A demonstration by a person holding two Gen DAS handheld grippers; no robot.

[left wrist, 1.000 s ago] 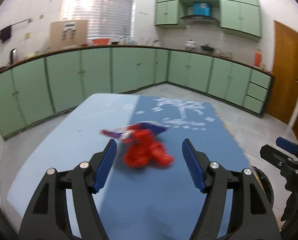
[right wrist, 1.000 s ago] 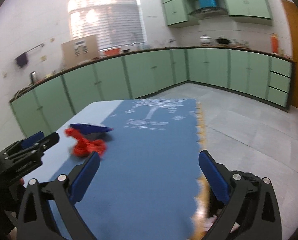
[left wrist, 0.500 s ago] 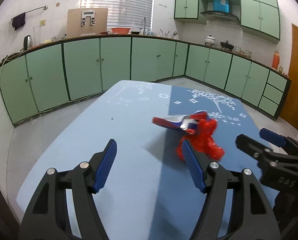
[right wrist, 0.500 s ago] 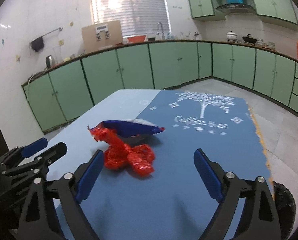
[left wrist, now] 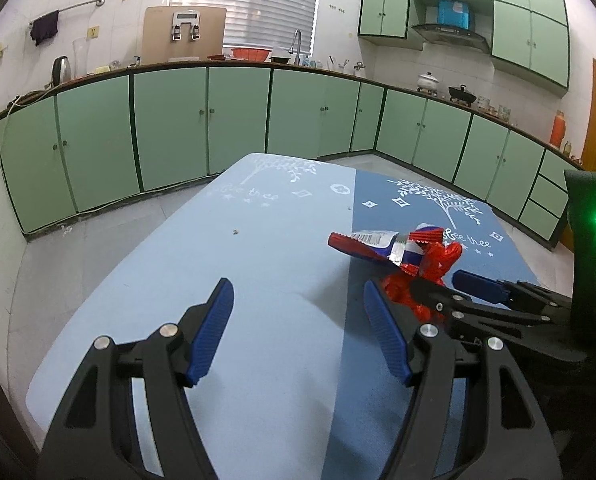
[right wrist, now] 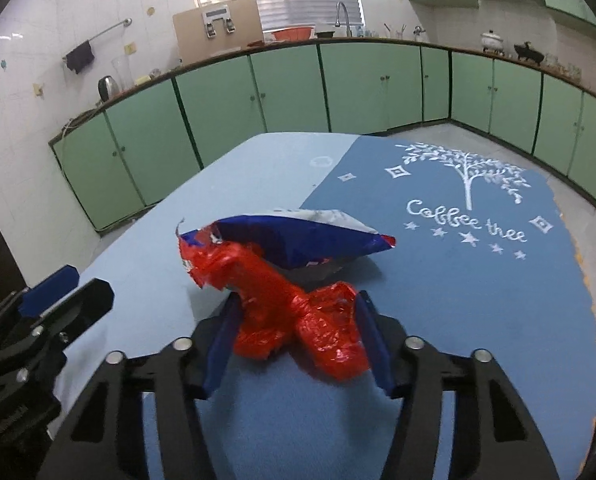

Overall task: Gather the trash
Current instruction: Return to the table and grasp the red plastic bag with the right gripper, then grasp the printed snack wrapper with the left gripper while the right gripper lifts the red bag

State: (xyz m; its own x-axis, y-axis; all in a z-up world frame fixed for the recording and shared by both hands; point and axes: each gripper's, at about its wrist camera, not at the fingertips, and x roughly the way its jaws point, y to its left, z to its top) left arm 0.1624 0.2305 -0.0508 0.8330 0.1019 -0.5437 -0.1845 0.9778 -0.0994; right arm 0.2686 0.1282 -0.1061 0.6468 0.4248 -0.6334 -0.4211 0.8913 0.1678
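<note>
Right tongs (right wrist: pixel 294 344) have swung in over the tabletop (right wrist: pixel 437 320) and now straddle the red crumpled wrapper (right wrist: pixel 298 320); a second ago they stood wide and well off to the side of it; jaws are closing now, wrapper between the pads, both pads look to be at or just touching the foil, but a firm pinch is not yet evident; judged: this is the start of the first pick-up, nothing collected yet.

Left tongs (left wrist: pixel 298 332) released, jaws apart, nothing between them, same spread as a second ago; earlier they framed the trash, now it sits off to their right; they hover over bare light-blue tabletop (left wrist: pixel 258 264), so the right side has taken over the grab.

Trash location: near the middle of the tabletop, about on the seam between light and dark blue cloth; red wrapper (left wrist: pixel 421 276) lies against the blue-and-silver snack bag (right wrist: pixel 298 240), touching it.

Counts: trash pieces 2 (1 red wrapper, 1 blue bag); tongs 2; small crumb (left wrist: pixel 236 233) on cloth 1; no bin clearly visible now.
</note>
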